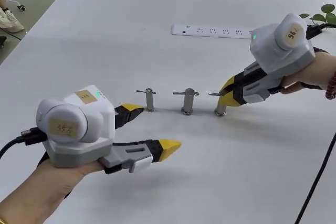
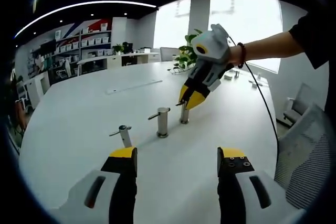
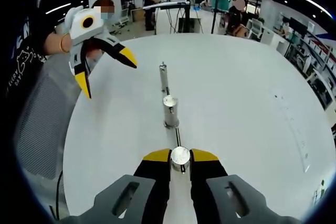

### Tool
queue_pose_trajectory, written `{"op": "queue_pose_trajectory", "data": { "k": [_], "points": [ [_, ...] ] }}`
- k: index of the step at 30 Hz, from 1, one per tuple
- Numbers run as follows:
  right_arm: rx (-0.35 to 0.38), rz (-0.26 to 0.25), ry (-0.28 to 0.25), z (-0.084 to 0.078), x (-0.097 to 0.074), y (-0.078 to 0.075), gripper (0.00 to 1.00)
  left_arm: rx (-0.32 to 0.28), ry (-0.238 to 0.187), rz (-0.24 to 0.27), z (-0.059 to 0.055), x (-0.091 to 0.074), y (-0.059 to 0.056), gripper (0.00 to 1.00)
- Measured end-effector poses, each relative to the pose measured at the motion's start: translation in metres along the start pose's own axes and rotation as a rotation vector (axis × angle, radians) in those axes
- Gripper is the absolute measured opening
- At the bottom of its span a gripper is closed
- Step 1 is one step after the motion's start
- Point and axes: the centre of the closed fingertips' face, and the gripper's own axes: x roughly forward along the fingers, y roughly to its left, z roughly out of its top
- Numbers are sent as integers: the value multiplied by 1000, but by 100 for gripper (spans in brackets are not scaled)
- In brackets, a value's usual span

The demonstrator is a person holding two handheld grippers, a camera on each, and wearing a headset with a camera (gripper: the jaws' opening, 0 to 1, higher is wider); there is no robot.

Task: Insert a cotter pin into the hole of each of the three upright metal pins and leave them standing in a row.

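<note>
— So, where do the three metal pins stand?

— Upright in a row on the white worktop. Across the head view they run left-end pin, middle pin, right-end pin.

— Any cotter pins in them?

— A thin crosspiece sticks out near the top of each: the first cotter pin, the second cotter pin and the third cotter pin just beside the yellow jaw tips.

— And the right hand-held gripper?

— It comes down at a slant onto the right-end pin. Its own view shows both jaws pressed against the round head of that pin, one on each side, so it grips it.

— The left hand-held gripper?

— Spread wide with nothing between the jaws. It hangs above the worktop on the near side of the row, closest to the left-end pin and apart from it.

— Anything else on the worktop?

— A white power strip lies well beyond the row, and a leafy plant is at the far right edge.
</note>
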Motion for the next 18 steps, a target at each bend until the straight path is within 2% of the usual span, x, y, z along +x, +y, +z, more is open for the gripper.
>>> {"op": "queue_pose_trajectory", "data": {
  "k": [6,18],
  "points": [
    [14,13,-5,-1,-1,-1,8,-3,1,0,0,1,1,60],
    [-29,16,4,-2,-1,-1,9,-3,14,-1,-1,3,0,60]
  ]
}}
